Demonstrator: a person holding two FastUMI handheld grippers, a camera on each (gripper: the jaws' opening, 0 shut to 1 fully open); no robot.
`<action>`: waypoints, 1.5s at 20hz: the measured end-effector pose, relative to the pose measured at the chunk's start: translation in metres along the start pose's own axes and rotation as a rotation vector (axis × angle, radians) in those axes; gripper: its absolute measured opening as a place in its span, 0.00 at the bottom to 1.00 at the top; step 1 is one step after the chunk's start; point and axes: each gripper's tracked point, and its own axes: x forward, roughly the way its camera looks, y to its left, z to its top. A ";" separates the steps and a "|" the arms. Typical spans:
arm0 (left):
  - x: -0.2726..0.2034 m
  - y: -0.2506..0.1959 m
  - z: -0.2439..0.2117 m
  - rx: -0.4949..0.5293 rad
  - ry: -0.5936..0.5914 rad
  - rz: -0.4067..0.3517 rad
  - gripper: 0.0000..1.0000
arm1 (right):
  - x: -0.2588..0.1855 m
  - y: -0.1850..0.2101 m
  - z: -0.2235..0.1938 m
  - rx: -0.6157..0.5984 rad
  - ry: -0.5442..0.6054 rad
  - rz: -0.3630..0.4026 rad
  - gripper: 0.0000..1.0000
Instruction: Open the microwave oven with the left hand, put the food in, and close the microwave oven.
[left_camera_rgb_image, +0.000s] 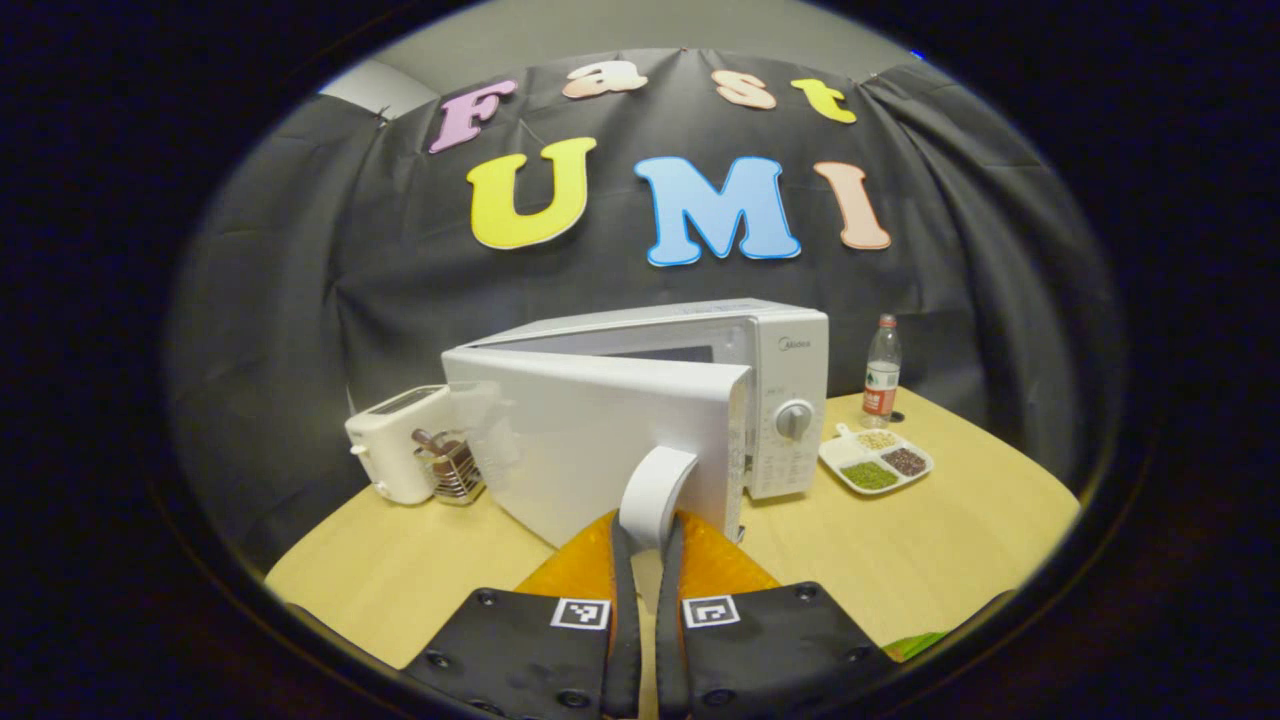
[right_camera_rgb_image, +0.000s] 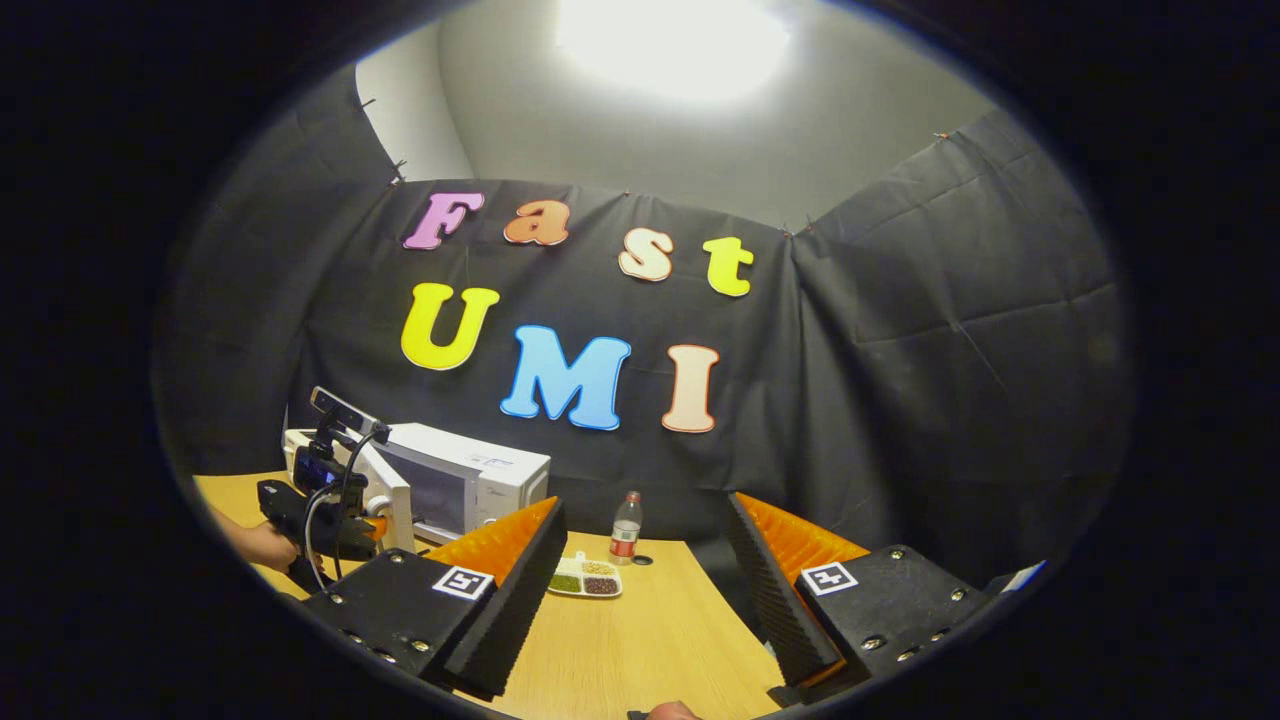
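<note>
The white microwave (left_camera_rgb_image: 785, 400) stands at the back of the wooden table (left_camera_rgb_image: 950, 560), its door (left_camera_rgb_image: 600, 440) swung partly open toward me. My left gripper (left_camera_rgb_image: 648, 540) is shut on the door's white handle (left_camera_rgb_image: 655, 490). A white divided food tray (left_camera_rgb_image: 877, 462) with green, brown and pale grains lies just right of the microwave. In the right gripper view, my right gripper (right_camera_rgb_image: 645, 505) hangs open above the table (right_camera_rgb_image: 640, 640) with nothing between its fingers. The food tray (right_camera_rgb_image: 585, 578) lies ahead of it. The left gripper (right_camera_rgb_image: 325, 510), held by a hand (right_camera_rgb_image: 255, 545), is at the microwave (right_camera_rgb_image: 470, 485).
A white toaster (left_camera_rgb_image: 400, 450) and a small wire holder (left_camera_rgb_image: 450, 472) stand left of the microwave, behind the open door. A plastic water bottle (left_camera_rgb_image: 882, 375) with a red label stands at the back right, beyond the tray. Bare tabletop lies in front of the tray.
</note>
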 end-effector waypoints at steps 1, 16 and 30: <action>-0.007 0.010 -0.003 -0.005 0.005 0.013 0.17 | -0.001 0.004 -0.001 -0.001 0.002 0.018 0.96; -0.056 0.108 -0.036 -0.037 0.023 -0.031 0.12 | 0.003 0.106 0.020 0.064 0.009 0.043 0.96; -0.066 0.216 -0.056 -0.039 0.022 -0.111 0.12 | 0.017 0.202 0.033 0.095 0.020 -0.041 0.96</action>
